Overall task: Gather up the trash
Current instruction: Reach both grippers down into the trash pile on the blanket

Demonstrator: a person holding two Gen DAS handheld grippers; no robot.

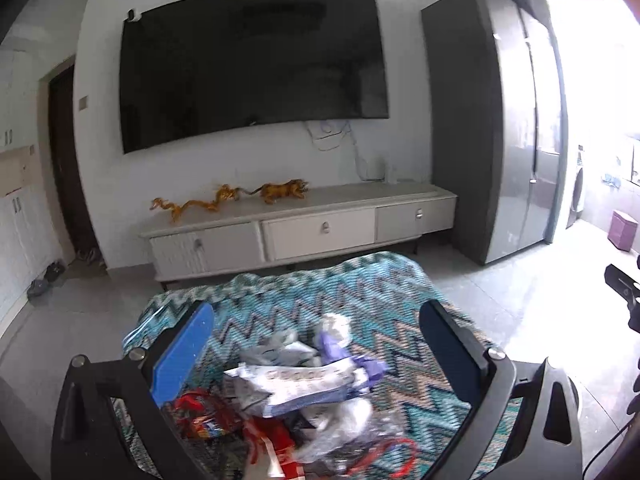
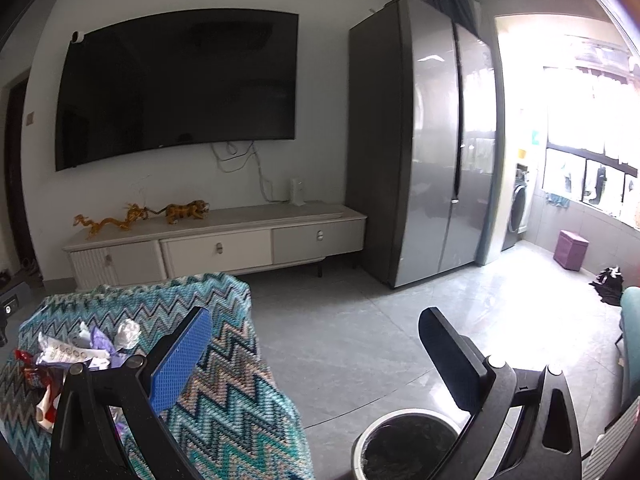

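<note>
The trash point(image 1: 304, 392) lies in a loose heap on the zigzag cloth point(image 1: 360, 292), at the near end of it, toward the cameras: a white printed wrapper on top, purple scraps and a crumpled white wad just beyond it, red packets and clear film nearer. The white wrapper's long axis runs roughly left to right across the left wrist view, its right end tipped a little toward the TV point(image 1: 256, 64); the heap as a whole has no clear direction.

Nothing looks collected yet, as far as I can judge. The bin point(image 2: 404, 440) stands on the floor beside the cloth, to its right, and what shows of its dark inside seems empty, though only part is visible.

The left gripper point(image 1: 316, 360) hovers over the heap, fingers spread wide on either side of it, holding nothing. The right gripper point(image 2: 316, 356) is likewise spread and empty, beside the cloth, above the bin.
</note>
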